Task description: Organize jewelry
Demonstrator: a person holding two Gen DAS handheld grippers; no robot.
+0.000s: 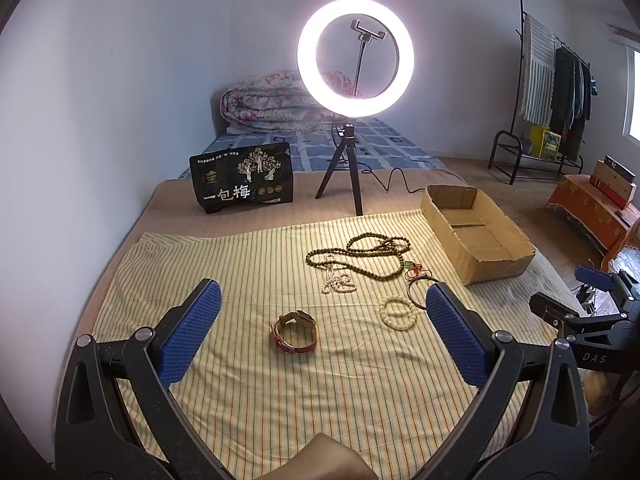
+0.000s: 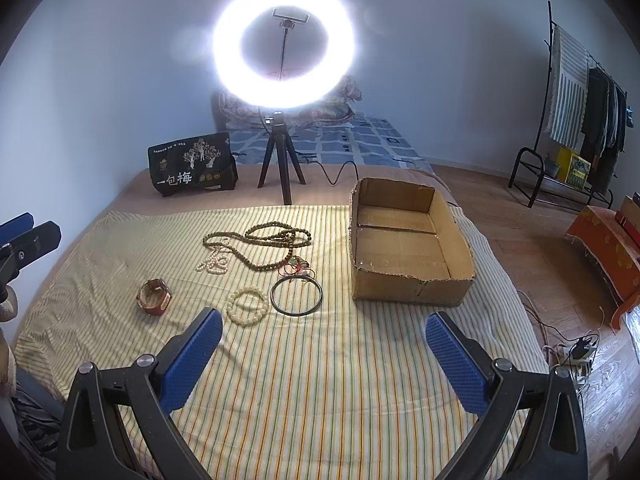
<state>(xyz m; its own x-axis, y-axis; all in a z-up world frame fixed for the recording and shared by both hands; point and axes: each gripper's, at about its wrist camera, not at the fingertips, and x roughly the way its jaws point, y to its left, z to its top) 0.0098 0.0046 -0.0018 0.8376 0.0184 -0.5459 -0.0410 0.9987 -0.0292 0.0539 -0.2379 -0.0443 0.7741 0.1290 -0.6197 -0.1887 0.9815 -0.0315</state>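
black bag: "一包梅" | right gripper: "DAS", perhaps partial

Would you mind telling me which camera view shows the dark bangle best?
The right wrist view: the bangle lies whole and unobstructed on the cloth. In the left wrist view, the left gripper has one finger covering part of the bangle.

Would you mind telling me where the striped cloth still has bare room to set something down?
Free: the near strip of striped cloth before the cardboard box, and the left side beyond the watch. Crowded: the middle, around the bead necklace, pale bracelet and black bangle.
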